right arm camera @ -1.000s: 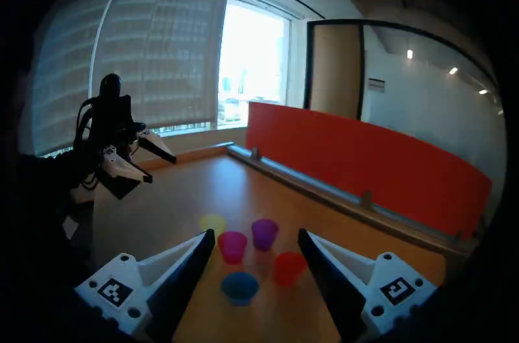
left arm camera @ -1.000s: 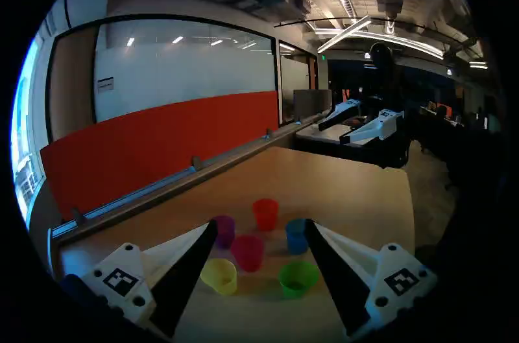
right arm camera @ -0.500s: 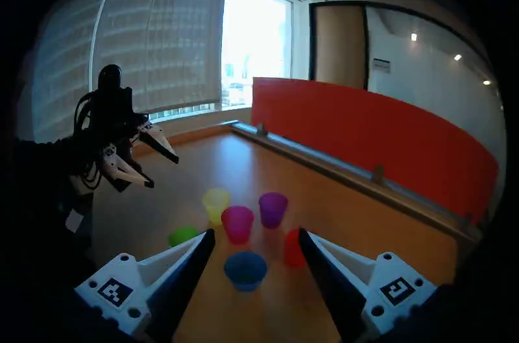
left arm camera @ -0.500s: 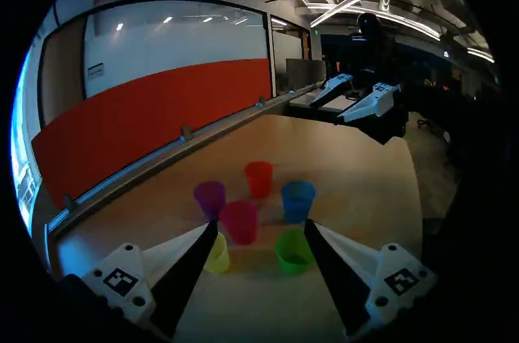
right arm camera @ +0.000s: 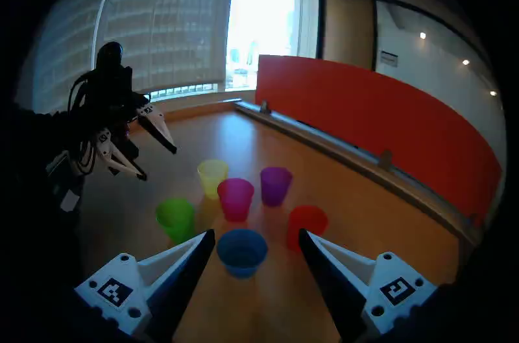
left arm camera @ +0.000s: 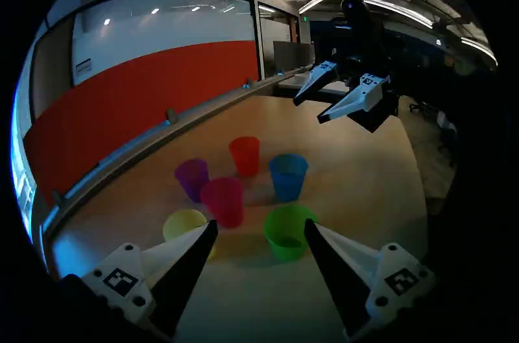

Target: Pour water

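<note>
Several small plastic cups stand upright in a cluster on a wooden table (left arm camera: 363, 168). In the left gripper view they are red (left arm camera: 244, 155), blue (left arm camera: 288, 176), purple (left arm camera: 193, 179), magenta (left arm camera: 223, 201), yellow (left arm camera: 185, 225) and green (left arm camera: 288, 231). My left gripper (left arm camera: 258, 239) is open, above and just short of the yellow and green cups, holding nothing. My right gripper (right arm camera: 256, 242) is also open and empty, with the blue cup (right arm camera: 242, 252) between its fingertips in the image and the red cup (right arm camera: 307, 226) beside it. Whether any cup holds water cannot be told.
A red partition (right arm camera: 376, 116) with a metal rail runs along one side of the table. Across the cups, the right gripper (left arm camera: 307, 111) hovers in a person's hand; the left gripper (right arm camera: 157, 163) does too. Bright windows with blinds (right arm camera: 168, 32) stand behind.
Both grippers have closed in on the cups from opposite sides and look down on them more. The cups now appear larger; the green cup has come into the right gripper view.
</note>
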`<state>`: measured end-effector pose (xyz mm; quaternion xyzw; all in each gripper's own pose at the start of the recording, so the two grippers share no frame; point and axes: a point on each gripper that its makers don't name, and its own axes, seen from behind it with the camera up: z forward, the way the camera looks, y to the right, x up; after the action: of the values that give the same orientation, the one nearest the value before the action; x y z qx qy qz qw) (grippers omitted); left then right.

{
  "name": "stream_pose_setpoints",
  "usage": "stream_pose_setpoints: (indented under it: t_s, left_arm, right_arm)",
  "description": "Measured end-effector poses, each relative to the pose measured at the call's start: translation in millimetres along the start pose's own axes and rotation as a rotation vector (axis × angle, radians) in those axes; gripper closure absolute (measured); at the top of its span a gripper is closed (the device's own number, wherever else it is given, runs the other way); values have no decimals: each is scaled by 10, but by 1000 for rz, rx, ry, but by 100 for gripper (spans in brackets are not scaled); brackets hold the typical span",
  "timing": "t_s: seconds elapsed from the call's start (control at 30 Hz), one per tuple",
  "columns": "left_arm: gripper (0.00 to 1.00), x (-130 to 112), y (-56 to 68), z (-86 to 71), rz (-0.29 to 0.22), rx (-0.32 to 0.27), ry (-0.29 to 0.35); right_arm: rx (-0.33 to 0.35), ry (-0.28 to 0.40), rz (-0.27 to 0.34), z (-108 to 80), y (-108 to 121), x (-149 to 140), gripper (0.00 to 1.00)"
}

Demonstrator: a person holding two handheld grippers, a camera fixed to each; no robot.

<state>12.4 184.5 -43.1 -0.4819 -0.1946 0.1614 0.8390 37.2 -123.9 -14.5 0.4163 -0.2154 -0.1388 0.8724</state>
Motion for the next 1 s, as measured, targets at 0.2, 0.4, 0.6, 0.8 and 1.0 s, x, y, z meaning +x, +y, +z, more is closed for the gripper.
stream_pose_setpoints:
  t_s: [0.2, 0.4, 0.6, 0.8, 1.0]
  left_arm:
    - [0, -170, 133, 79, -19, -52, -21]
    - [0, -353, 190, 157, -15, -68, -51]
    - [0, -492, 265, 253, -29, -93, -74]
    - [0, -612, 327, 355, -24, -112, -97]
    - [0, -658, 358, 463, -15, -121, -107]
  right_arm:
    - [12, -28, 12, 108, -16, -203, 0]
    - [24, -54, 12, 196, -44, -364, 0]
    - [38, -74, 3, 282, -90, -450, 0]
    - [43, -89, -3, 350, -102, -525, 0]
    - [48, -98, -5, 417, -108, -559, 0]
